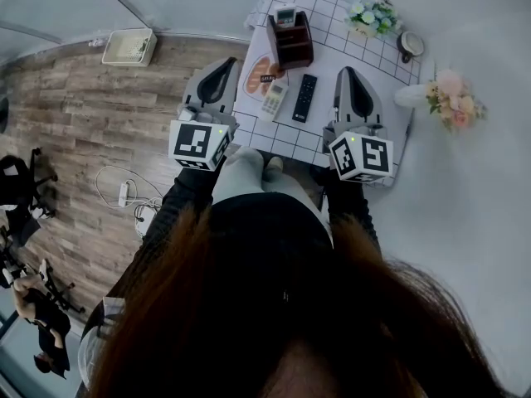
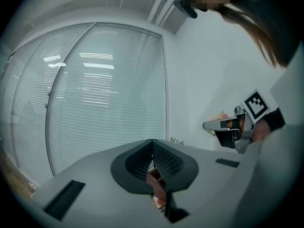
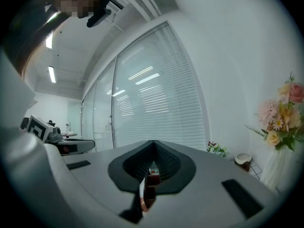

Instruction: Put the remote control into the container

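Note:
On the white grid-cloth table point(image 1: 332, 36), a black remote point(image 1: 304, 98) and a white remote point(image 1: 273, 100) lie side by side. Behind them stands a brown container point(image 1: 292, 44) with another white remote point(image 1: 286, 15) upright inside. My left gripper point(image 1: 222, 66) hovers at the table's left edge, level with the remotes, with its jaws together and nothing between them. My right gripper point(image 1: 348, 73) is over the table to the right of the black remote, also shut and holding nothing. In the left gripper view the left gripper point(image 2: 152, 144) has its jaws meeting. The right gripper point(image 3: 153, 144) shows the same in its own view.
An orange-patterned plate point(image 1: 259, 75) lies beside the container. Small flowers point(image 1: 373, 15), a cup point(image 1: 410, 46) and a vase of pink flowers point(image 1: 452, 98) stand along the right side. On the wooden floor at left are a white box point(image 1: 129, 46) and cables point(image 1: 124, 193).

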